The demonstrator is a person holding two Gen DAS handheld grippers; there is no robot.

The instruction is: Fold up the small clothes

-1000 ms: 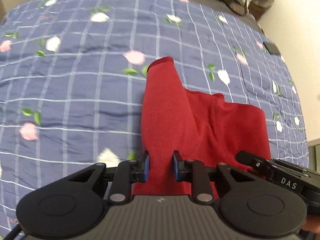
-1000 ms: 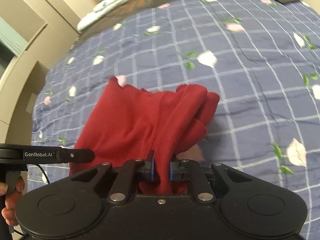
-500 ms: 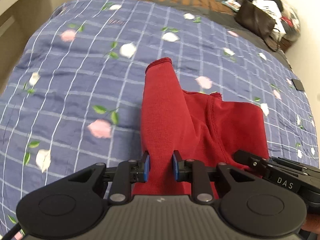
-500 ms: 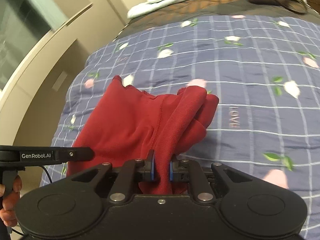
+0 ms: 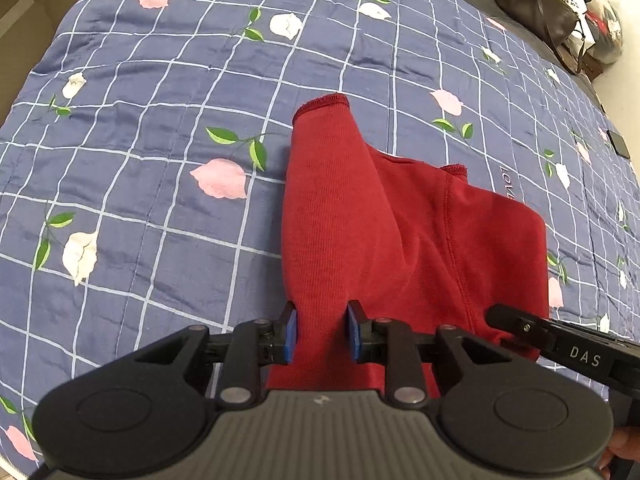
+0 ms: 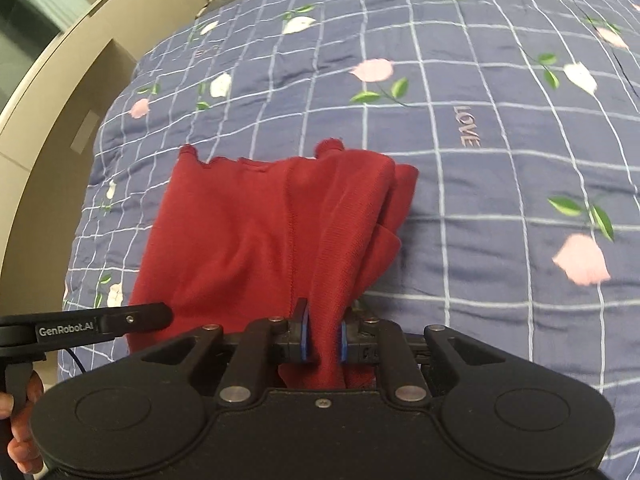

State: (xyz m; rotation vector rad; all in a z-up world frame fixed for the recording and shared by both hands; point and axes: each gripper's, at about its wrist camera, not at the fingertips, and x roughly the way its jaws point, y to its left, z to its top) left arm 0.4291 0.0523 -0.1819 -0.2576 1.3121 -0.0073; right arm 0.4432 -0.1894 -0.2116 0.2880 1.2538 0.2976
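1. Slippage: left gripper (image 5: pixel 319 334) pinches the red knit garment (image 5: pixel 400 240) at lower centre, its jaws just eased wider; cloth may drop.
2. Right gripper (image 6: pixel 321 338) clamps bunched fabric; layers may fold crooked onto the floral quilt (image 5: pixel 160 140).

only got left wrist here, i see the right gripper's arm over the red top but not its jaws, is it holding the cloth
observer: yes, the right gripper is shut on a bunched fold of the red garment.
operator: is that side of it lying flat
observer: no, beyond its jaws that edge is gathered into several thick folds on the bedspread, not spread out.
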